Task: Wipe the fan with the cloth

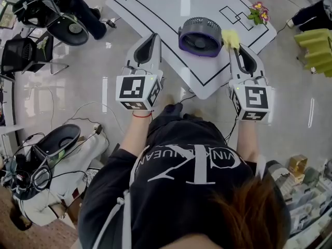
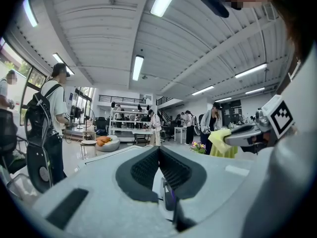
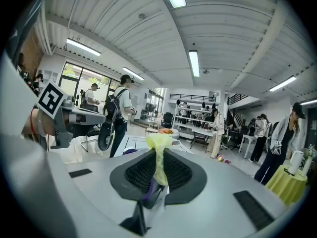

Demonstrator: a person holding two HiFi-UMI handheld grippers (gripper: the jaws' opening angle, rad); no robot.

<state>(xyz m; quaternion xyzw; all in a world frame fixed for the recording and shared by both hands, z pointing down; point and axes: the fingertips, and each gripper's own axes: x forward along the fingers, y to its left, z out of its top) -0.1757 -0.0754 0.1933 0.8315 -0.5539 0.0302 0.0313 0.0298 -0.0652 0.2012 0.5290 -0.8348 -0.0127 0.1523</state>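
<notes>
We see the fan (image 1: 200, 36) as purple plastic with a dull sheen and a finely slatted grille, and the cloth (image 1: 231, 38) as soft, crumpled yellow fabric, matt all over. The worktop (image 1: 155, 7) is a smooth white board, glossy enough to carry streaks of light, with thin black lines printed on it, and the floor (image 1: 72, 87) around it is pale, polished and reflective. We find the left gripper (image 1: 154, 37) and the right gripper (image 1: 233, 46) shelled in smooth matt grey plastic, their pads (image 2: 143, 170) black, rubbery-looking and roughly ribbed.
</notes>
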